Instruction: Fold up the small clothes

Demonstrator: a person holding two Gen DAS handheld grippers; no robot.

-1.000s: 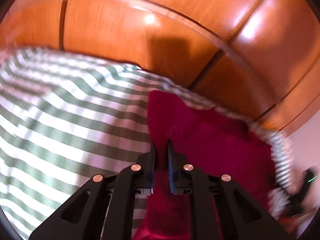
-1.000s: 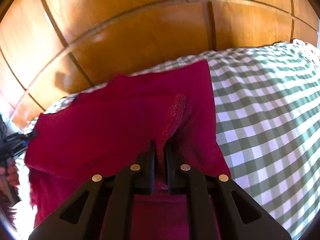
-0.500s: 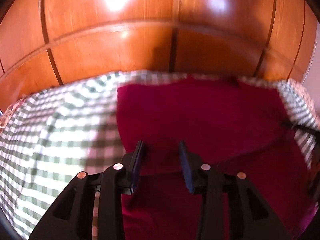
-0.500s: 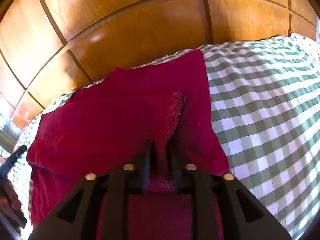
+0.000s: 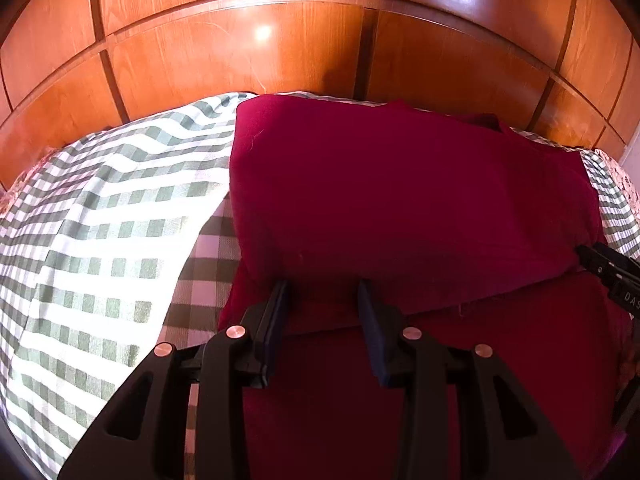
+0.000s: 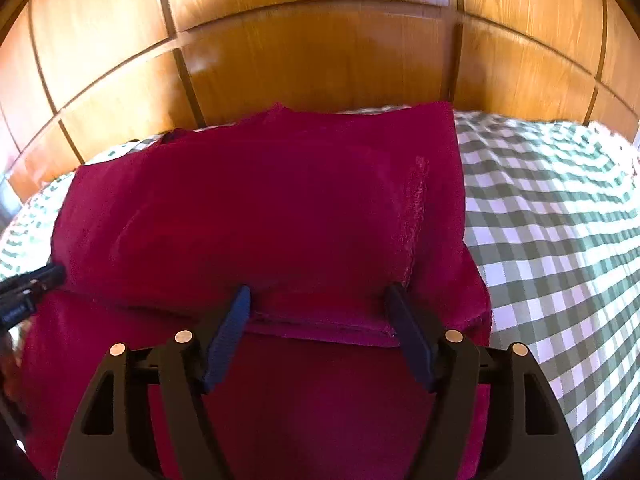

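Note:
A dark red garment point(image 5: 408, 200) lies on the green-and-white checked cloth point(image 5: 100, 240), its far part folded over toward me so a folded edge crosses in front of both grippers. My left gripper point(image 5: 323, 292) is open and empty at the fold's left end. My right gripper point(image 6: 318, 294) is open and empty at the fold's right end, over the garment point(image 6: 260, 216), which has a textured hem point(image 6: 416, 208). The right gripper's tip shows at the right edge of the left wrist view point(image 5: 612, 272). The left gripper's tip shows at the left edge of the right wrist view point(image 6: 28, 284).
A glossy wooden panelled wall point(image 5: 320, 48) stands right behind the garment, also in the right wrist view point(image 6: 320, 48). The checked cloth point(image 6: 560, 216) spreads out to the right of the garment and to its left.
Both grippers were shut on the garment's edge a second ago and have opened, the left first, then the right. The folded part now lies flat on the lower part.

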